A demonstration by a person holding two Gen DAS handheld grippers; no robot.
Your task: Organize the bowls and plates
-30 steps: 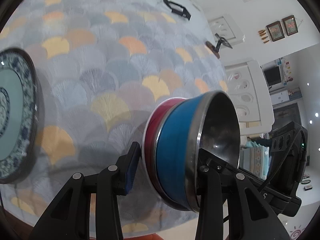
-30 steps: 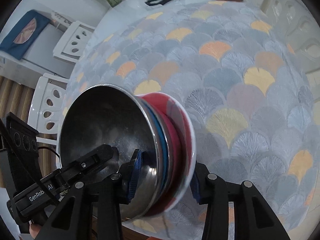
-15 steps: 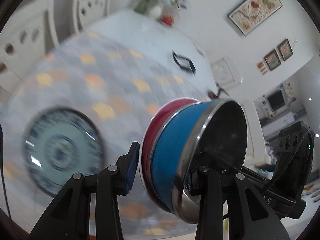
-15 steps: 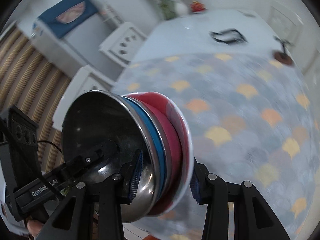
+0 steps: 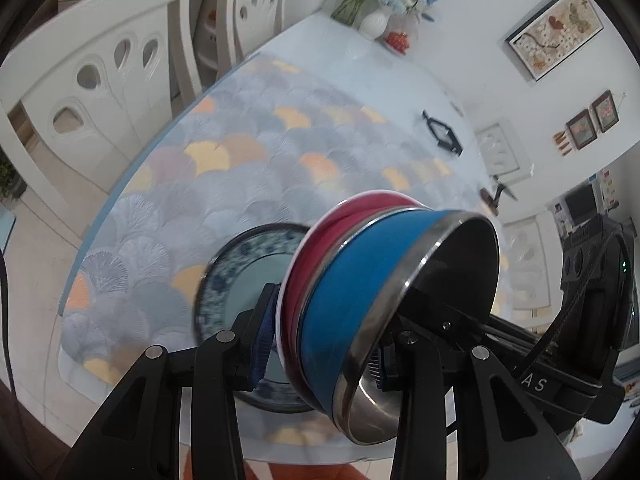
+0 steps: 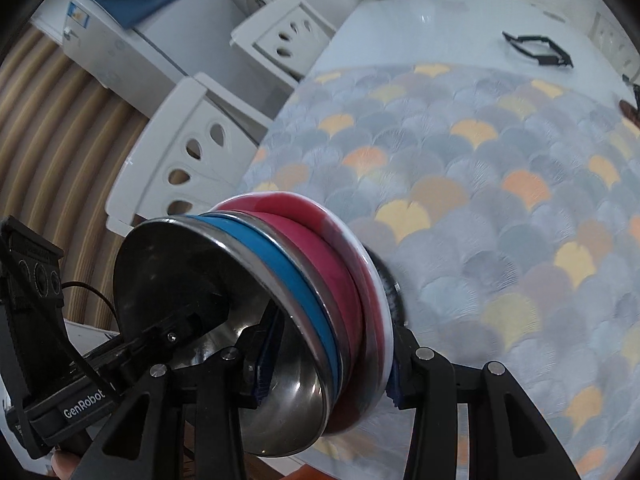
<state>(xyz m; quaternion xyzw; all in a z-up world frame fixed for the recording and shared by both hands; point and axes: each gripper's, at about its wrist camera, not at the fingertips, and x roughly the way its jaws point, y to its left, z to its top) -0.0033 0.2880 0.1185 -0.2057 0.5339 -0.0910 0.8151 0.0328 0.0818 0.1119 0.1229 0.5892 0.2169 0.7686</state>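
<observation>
Both tongs, left and right, clamped on opposite rims of one nested stack: steel-lined blue bowl inside red bowl. Stack held tilted in the air, above the fan-patterned surface, partly over a blue-and-white patterned plate.

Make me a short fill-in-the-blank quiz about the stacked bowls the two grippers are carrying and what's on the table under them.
1. The left gripper and the right gripper grip the same stack of nested bowls from ____ sides.
2. The innermost bowl, steel inside, has a ____ outer wall.
3. The bowl just outside it is ____.
4. On the fan-patterned tablecloth behind the stack lies a blue-and-white patterned ____.

Missing words: opposite; blue; red; plate
</observation>
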